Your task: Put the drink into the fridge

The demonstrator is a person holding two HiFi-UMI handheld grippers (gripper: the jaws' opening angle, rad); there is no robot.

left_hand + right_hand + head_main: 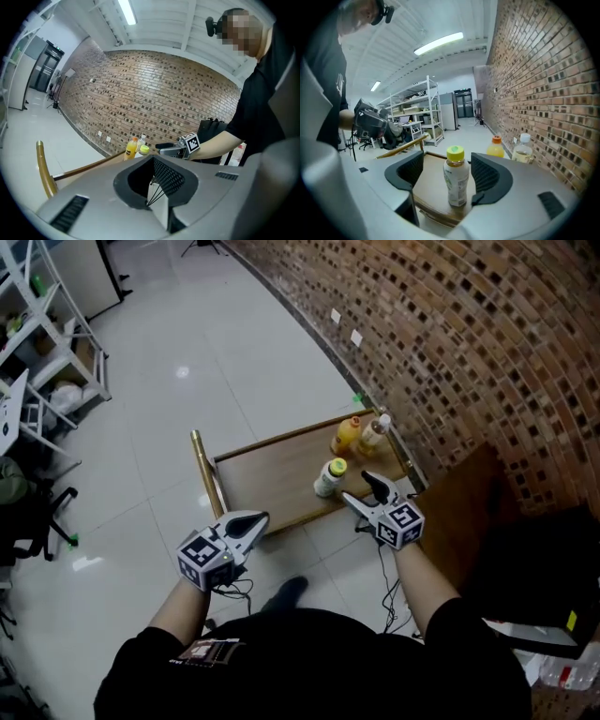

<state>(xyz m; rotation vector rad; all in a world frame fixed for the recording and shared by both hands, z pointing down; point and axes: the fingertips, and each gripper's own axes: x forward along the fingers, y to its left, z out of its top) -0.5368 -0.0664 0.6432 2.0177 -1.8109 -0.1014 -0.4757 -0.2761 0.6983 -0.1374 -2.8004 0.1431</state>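
A low wooden table (pixel 272 474) carries three bottles. The nearest, a pale drink bottle with a yellow-green cap (pixel 328 478) (pixel 456 178), stands upright near the front edge. My right gripper (pixel 355 485) (pixel 446 180) is open just in front of it; in the right gripper view the bottle stands between the two pads with a gap on each side. An orange bottle (pixel 346 435) (pixel 495 146) and a clear bottle (pixel 374 433) (pixel 522 149) stand at the far corner by the wall. My left gripper (pixel 255 518) (pixel 152 187) is shut and empty, off the table's near left.
A brick wall (pixel 469 343) runs along the right. The table has a brass rail (pixel 204 474) on its left side. White shelving (pixel 47 343) and an office chair (pixel 37 512) stand at the left. A black bag (pixel 534 577) lies at the right. A tall dark cabinet (pixel 465 103) stands at the room's far end.
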